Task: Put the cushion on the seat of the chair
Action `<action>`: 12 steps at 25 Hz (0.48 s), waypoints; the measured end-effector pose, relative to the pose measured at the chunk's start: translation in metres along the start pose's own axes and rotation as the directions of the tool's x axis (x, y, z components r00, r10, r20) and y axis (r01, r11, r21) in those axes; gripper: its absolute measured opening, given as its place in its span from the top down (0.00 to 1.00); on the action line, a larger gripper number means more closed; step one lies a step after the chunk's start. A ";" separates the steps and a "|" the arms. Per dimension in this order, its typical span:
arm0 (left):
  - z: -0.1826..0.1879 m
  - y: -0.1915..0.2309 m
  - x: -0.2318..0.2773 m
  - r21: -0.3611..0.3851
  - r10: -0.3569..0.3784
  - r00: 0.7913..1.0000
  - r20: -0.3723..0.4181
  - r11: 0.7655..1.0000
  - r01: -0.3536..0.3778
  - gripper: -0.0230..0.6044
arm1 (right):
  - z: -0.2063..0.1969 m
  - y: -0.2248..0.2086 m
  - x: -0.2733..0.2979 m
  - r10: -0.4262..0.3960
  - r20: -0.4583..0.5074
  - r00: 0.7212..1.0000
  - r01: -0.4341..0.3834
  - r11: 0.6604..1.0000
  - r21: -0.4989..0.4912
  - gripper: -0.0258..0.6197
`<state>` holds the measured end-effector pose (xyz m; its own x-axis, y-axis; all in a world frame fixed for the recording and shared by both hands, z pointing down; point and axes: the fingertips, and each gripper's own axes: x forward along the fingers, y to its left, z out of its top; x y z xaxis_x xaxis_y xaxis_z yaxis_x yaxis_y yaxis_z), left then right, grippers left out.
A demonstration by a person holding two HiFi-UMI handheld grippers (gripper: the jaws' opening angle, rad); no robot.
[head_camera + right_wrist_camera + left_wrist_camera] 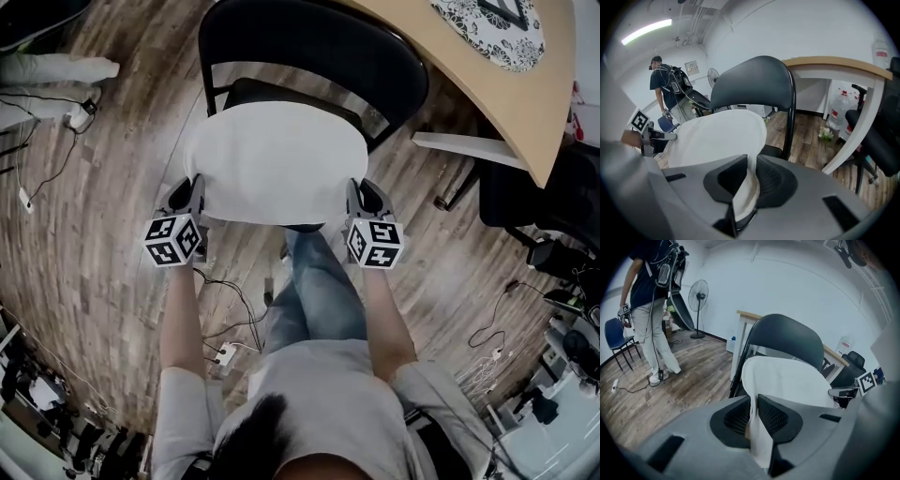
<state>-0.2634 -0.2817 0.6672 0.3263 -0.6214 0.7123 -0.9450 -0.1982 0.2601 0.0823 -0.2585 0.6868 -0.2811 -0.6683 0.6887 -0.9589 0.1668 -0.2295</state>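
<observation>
Cushion (274,164): white, held over the seat of the chair (309,42), in front of the black backrest; no view shows whether it touches the seat.
Left tool (190,192): clamped on the cushion's 9 o'clock edge; the left gripper view shows fabric pinched between the jaws.
Right tool (363,195): clamped on the 3 o'clock edge, fabric folded between the jaws.
Head view alone: desk (469,84) top at 1 o'clock, cables on the floor (103,234).
Gripper views: standing person (649,301) full height and fan (697,295); the head view catches only pale legs at 10 o'clock.
Right gripper view alone: water bottle (838,112) under the desk.
</observation>
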 end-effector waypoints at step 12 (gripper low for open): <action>-0.051 0.030 0.065 0.060 0.004 0.991 -0.136 0.998 0.004 0.89 | -0.065 -0.009 0.052 -0.011 -0.109 0.994 0.016 0.999 0.043 0.89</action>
<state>-0.2692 -0.2897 0.7546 0.3220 -0.5135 0.7953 -0.9433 -0.2454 0.2235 0.0737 -0.2475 0.7691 -0.2728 -0.5874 0.7619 -0.9608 0.1248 -0.2477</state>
